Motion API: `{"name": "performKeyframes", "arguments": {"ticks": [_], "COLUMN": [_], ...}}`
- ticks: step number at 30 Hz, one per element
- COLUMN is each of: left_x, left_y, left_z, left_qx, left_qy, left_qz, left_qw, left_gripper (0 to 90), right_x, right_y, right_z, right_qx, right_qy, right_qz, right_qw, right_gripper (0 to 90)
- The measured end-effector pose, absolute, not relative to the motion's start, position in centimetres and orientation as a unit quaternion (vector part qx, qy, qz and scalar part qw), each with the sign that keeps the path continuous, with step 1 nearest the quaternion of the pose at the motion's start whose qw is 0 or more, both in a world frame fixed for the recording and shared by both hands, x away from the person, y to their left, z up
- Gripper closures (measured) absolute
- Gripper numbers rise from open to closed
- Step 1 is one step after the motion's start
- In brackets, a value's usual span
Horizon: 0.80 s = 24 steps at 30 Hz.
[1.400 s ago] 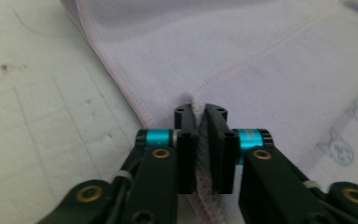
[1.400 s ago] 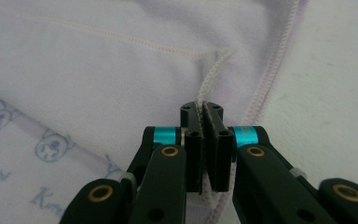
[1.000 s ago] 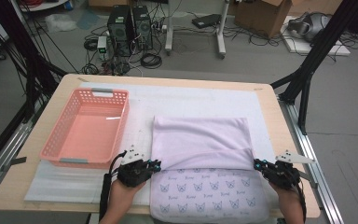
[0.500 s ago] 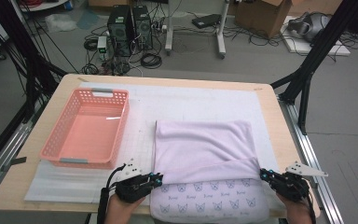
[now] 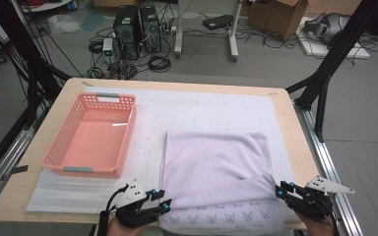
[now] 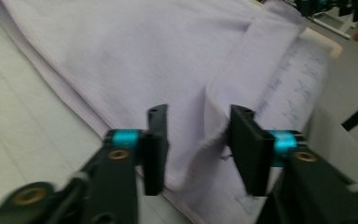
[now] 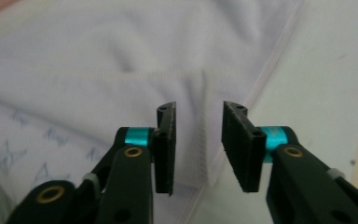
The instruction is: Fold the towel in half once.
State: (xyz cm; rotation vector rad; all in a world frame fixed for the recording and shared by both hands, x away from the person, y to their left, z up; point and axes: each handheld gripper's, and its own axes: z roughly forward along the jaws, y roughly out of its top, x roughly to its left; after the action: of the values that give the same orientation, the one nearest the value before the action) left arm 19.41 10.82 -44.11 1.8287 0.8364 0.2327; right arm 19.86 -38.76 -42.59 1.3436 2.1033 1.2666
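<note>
**A:** Looking at the folded pale lilac cloth with the cat-face print underside [image 5: 216, 167]. Sitting lower right of centre in the high view, flat on the white foam mat [image 5: 202, 113] over the light wooden counter [image 5: 295, 132]. Near edge folded over, leaving a strip of printed side along the bottom of the frame.

**B:** Same here. Left tongs [image 5: 166, 205] down at the bottom, a bit left of centre, right at the cloth's near left corner. Jaws just been opening: seen in the left gripper view [image 6: 196, 144], parted with the folded hem standing up between them, pads not pressing on it. The right pad maybe brushing the fabric, hard to call with the blur.

**A:** Right tongs [image 5: 278, 189] at the lower right, by the other near corner. Also just been opening. In the right gripper view [image 7: 198, 144], a clear gap between the pads, ribbed hem lying beneath and between, nothing pinched.

**B:** So both loose, cloth resting on its own.

**A:** Yep. Also a salmon-pink plastic lattice basket [image 5: 59, 147] left of centre in the high view, well apart from the cloth, on the same mat.
</note>
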Motion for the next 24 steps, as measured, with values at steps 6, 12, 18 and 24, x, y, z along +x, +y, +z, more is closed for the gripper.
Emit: {"name": "performKeyframes", "arguments": {"ticks": [6, 12, 18, 24], "left_x": [22.3, 25.5, 28.0, 30.4], "left_y": [11.6, 11.3, 11.2, 10.9], "left_z": [-43.7, -44.0, -44.2, -44.5], "left_qx": [0.742, 0.74, 0.738, 0.726], "left_qy": [0.377, 0.408, 0.417, 0.425], "left_qz": [0.105, 0.114, 0.112, 0.115], "left_qw": [0.544, 0.522, 0.519, 0.528], "left_gripper": [42.6, 42.0, 40.3, 37.3], "right_x": [20.9, 22.6, 24.2, 26.6], "right_y": [-38.4, -38.0, -38.6, -37.8], "right_z": [-42.1, -43.0, -43.3, -44.2], "right_qx": [0.482, 0.499, 0.518, 0.518], "right_qy": [0.726, 0.728, 0.717, 0.733], "right_qz": [0.45, 0.422, 0.42, 0.399], "right_qw": [0.197, 0.206, 0.201, 0.188], "right_gripper": [59.7, 57.3, 53.3, 50.3]}}
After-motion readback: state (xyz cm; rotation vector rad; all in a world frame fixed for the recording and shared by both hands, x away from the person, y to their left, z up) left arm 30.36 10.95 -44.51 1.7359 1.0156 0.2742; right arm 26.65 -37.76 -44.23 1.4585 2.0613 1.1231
